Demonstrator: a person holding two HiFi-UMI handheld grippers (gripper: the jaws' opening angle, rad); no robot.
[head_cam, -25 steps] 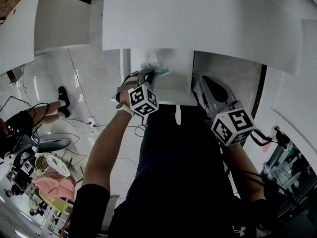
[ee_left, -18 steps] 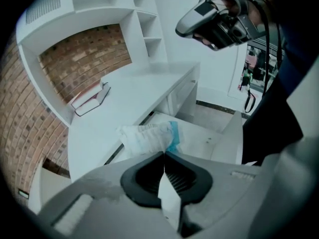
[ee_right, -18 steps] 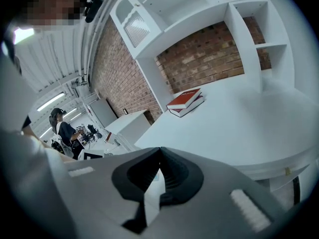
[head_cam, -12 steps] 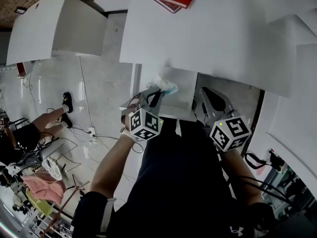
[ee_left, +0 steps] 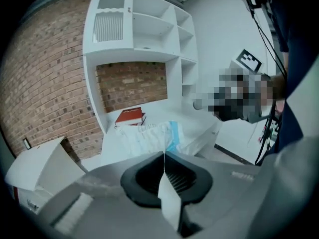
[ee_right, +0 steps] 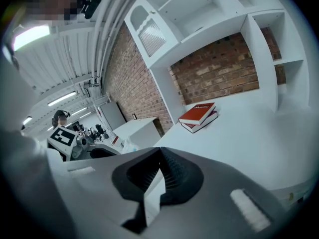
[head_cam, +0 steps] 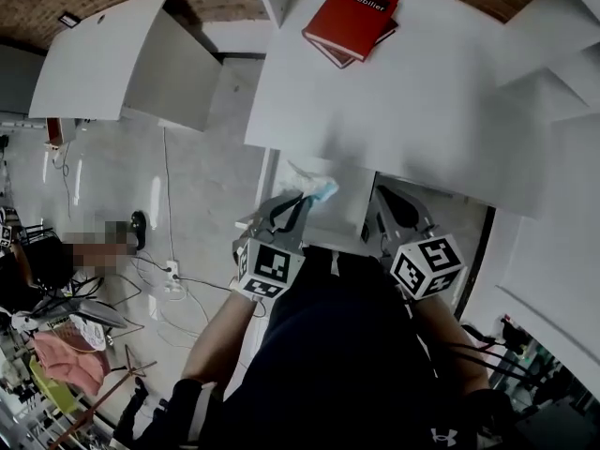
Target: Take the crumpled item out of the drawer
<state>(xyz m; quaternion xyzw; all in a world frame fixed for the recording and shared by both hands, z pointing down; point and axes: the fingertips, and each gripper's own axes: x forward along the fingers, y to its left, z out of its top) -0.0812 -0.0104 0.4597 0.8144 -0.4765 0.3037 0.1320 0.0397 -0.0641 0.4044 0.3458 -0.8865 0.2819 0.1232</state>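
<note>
Step in hand, as I read it: the lift-out. L hand-held gripper has its jaws pressed together on an edge of the crumpled item, a white wad w/ a blue patch. The bulk bunches just beyond the jaw tips.

To do it well: hold the pinch firm, since only a thin fold seems caught & a slack grip could let it drop back in. Raise it straight up from the drawer until the wad is free of the walls, then carry it toward the worktop above the drawer. No jerks, as it looks light & floppy.

In the head view the item sits above the drawer's left part, up near the worktop edge, so it's prob. mostly out already. R hand-held gripper is closed w/ nothing in it, at the drawer's right side, apart from the item. The red book lies well beyond the drawer, not in the way.
</note>
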